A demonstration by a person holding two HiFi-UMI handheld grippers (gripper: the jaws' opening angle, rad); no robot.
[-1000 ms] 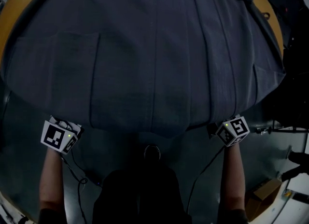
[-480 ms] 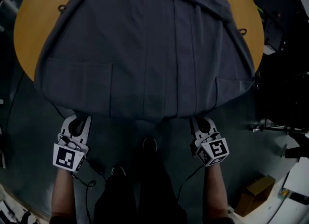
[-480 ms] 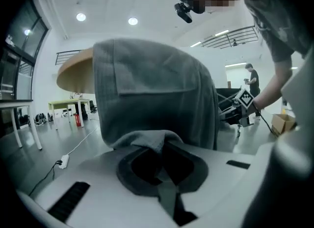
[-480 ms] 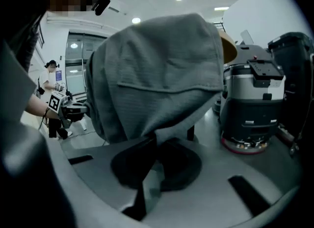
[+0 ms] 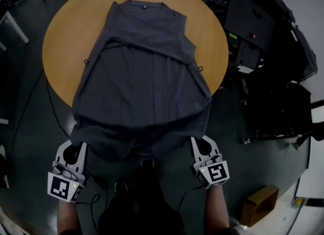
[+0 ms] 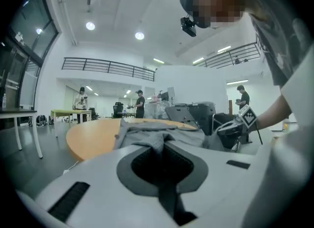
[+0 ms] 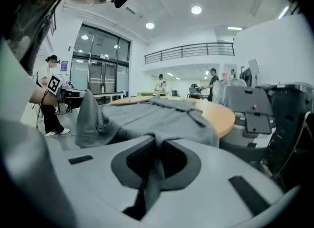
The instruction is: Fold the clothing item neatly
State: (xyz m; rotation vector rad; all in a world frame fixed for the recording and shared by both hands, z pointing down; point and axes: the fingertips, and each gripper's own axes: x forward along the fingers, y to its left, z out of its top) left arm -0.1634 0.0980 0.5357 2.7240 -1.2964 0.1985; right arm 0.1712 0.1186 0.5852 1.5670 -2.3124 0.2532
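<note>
Garment (image 5: 142, 77) spread dark grey across the round worktop (image 5: 61, 41), collar at the far side. From the head view, its near hem reaches out past the worktop's near edge, held up at both corners. On the left corner it's the left gripper (image 5: 76, 147), on the right corner the right gripper (image 5: 200, 142), both just off the edge. Over to the left gripper view: fingers (image 6: 88, 183) clenched tight on a pinch of grey cloth, which bunches at the tips and runs on to the worktop ahead, and the right gripper's marker cube (image 6: 248, 116) shows off to the right. Right gripper view now, same story: fingers clamped on a fold of the hem, a strip of cloth trailing back between them, the garment stretching away over the worktop.
</note>
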